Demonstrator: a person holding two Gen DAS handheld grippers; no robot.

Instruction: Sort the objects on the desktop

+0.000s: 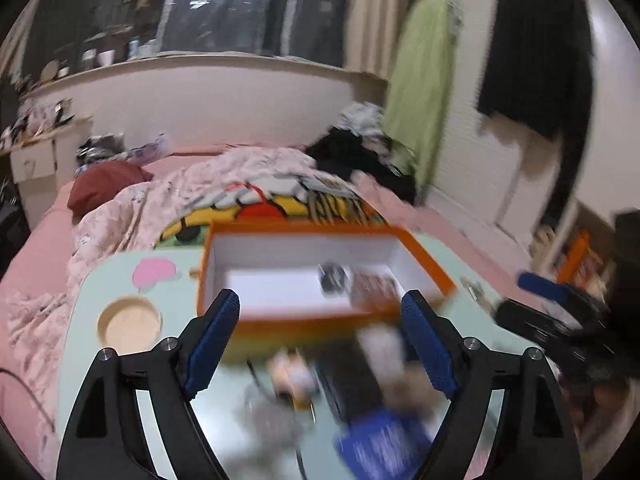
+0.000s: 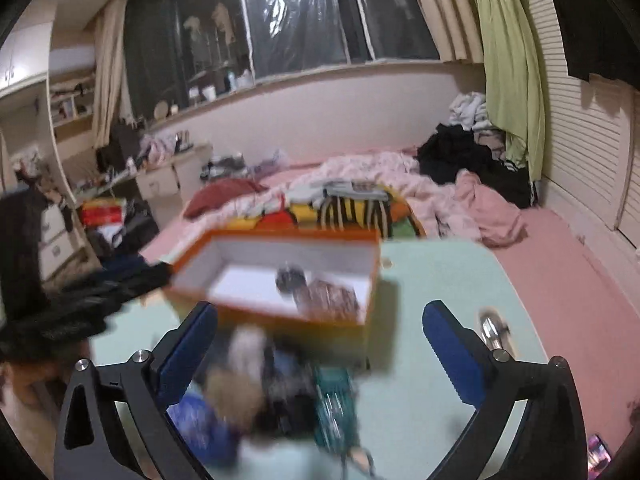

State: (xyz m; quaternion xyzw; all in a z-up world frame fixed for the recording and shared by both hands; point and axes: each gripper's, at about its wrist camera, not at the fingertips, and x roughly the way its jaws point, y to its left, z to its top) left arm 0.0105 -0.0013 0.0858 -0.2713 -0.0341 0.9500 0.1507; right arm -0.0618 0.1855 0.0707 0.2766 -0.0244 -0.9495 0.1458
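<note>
An orange box (image 1: 320, 318) with a white inside stands on the mint-green table (image 1: 120, 360), and a dark round item (image 1: 333, 278) and a patterned dark item (image 1: 376, 288) lie in it. My left gripper (image 1: 320, 300) hangs open just before the box, nothing pressed between its blue pads. Blurred small objects lie under it: a blue one (image 1: 384, 444), a black one (image 1: 352, 384) and a white one (image 1: 380, 344). From the right wrist, the box (image 2: 280, 316) sits ahead of my open right gripper (image 2: 320, 308). Below lie a teal object (image 2: 334, 408) and a blue one (image 2: 200, 424).
A small shiny metal piece (image 2: 494, 330) lies on the table beside the right finger. The tabletop has a round cup hole (image 1: 130, 326) and a pink cloud shape (image 1: 154, 272). Behind the table is a bed (image 2: 560, 280) with rumpled bedding and clothes.
</note>
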